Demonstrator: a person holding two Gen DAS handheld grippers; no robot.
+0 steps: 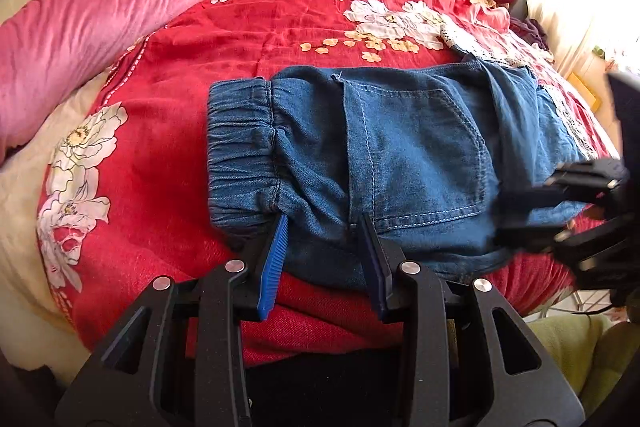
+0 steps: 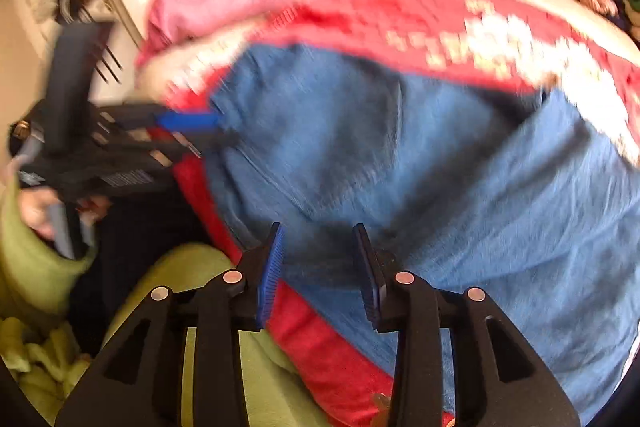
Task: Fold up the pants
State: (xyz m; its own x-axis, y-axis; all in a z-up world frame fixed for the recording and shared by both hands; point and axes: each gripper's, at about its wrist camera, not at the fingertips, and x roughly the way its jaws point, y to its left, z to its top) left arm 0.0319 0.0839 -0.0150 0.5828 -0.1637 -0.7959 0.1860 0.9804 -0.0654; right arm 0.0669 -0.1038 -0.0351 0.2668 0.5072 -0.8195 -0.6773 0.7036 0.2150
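Two grippers work a pair of blue denim pants (image 1: 400, 151) lying folded on the red floral quilt (image 1: 248, 35), near the bed's front edge with the elastic waistband (image 1: 240, 155) to the left. The left gripper (image 1: 324, 227) stands partly open at the near hem; its blue pads straddle the fabric below the waistband, though whether they pinch it I cannot tell. The right gripper (image 2: 318, 239) is also partly open over the near edge, with denim between its pads and no visible pinch; its view is badly blurred. Risk, as I judge it: if either pad closes on one layer only, the stack could slide apart and the fold skew; a pad may also catch the quilt beneath and drag it along. No brand, label or legible writing shows on the pants; a sticker on the left gripper's body (image 2: 124, 179) is too blurred to read
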